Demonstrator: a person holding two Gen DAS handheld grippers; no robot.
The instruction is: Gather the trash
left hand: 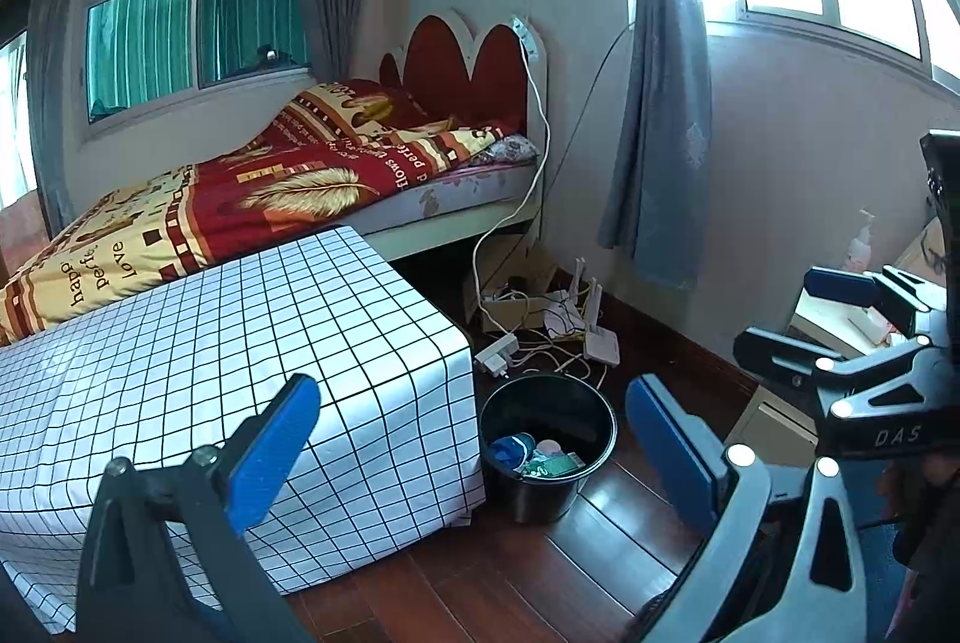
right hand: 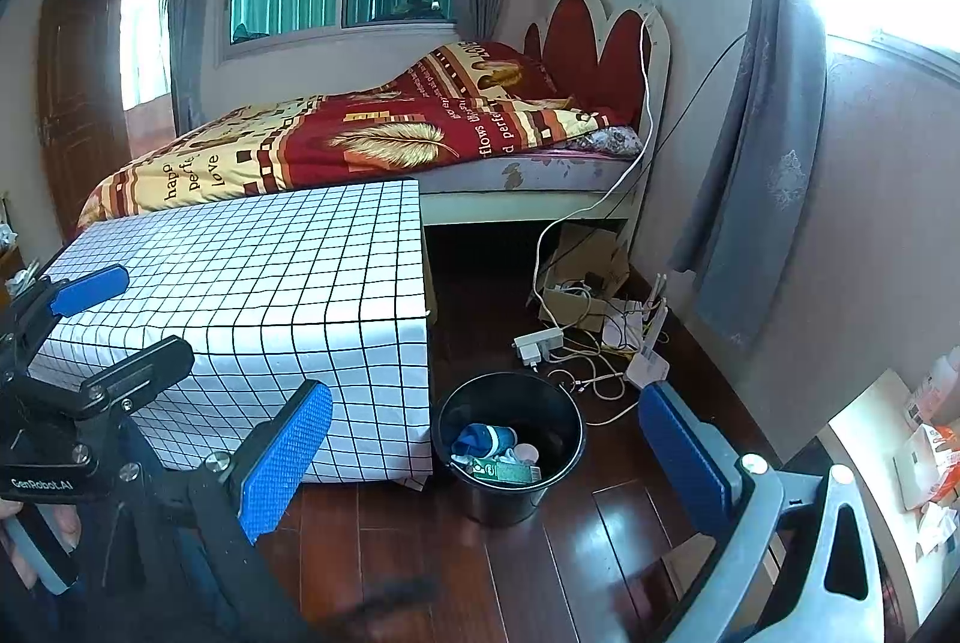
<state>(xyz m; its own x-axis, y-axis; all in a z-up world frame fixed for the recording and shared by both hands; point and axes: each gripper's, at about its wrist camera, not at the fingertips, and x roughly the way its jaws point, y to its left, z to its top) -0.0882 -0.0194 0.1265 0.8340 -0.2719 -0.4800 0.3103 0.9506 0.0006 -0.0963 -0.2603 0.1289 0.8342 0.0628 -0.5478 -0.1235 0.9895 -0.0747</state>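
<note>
Trash (left hand: 536,454) lies in the bottom of a black bucket (left hand: 547,445), low and just right of centre in the left wrist view: a blue-and-white crumpled piece, a pale round lid-like thing and a green packet, all touching one another. In the right wrist view the same bucket (right hand: 510,442) stands low at centre with the trash (right hand: 498,454) heaped against its near wall.

Going left to right in the left wrist view: a bed (left hand: 240,187) with a red and yellow blanket fills the left and centre, under a green-curtained window (left hand: 192,0) in the upper left. Below it a table under a white checked cloth (left hand: 240,343) takes the lower left; its right corner hangs just beside the bucket. The left gripper (left hand: 474,451) frames the bottom of the frame with its 2 blue pads spread wide and nothing between them. Behind the bucket, a white power strip (left hand: 497,352) and a tangle of cables (left hand: 558,325) lie on the dark wood floor (left hand: 510,571). A grey curtain (left hand: 666,102) hangs at upper right. At the right edge the right gripper (left hand: 810,313) shows side-on, its fingers parted and empty.

In the right wrist view the left gripper (right hand: 114,319) sits at the left edge over the checked cloth (right hand: 270,295), released. The right gripper (right hand: 486,463) spans the bottom, its blue pads wide apart and bare, the bucket seen between them.
</note>
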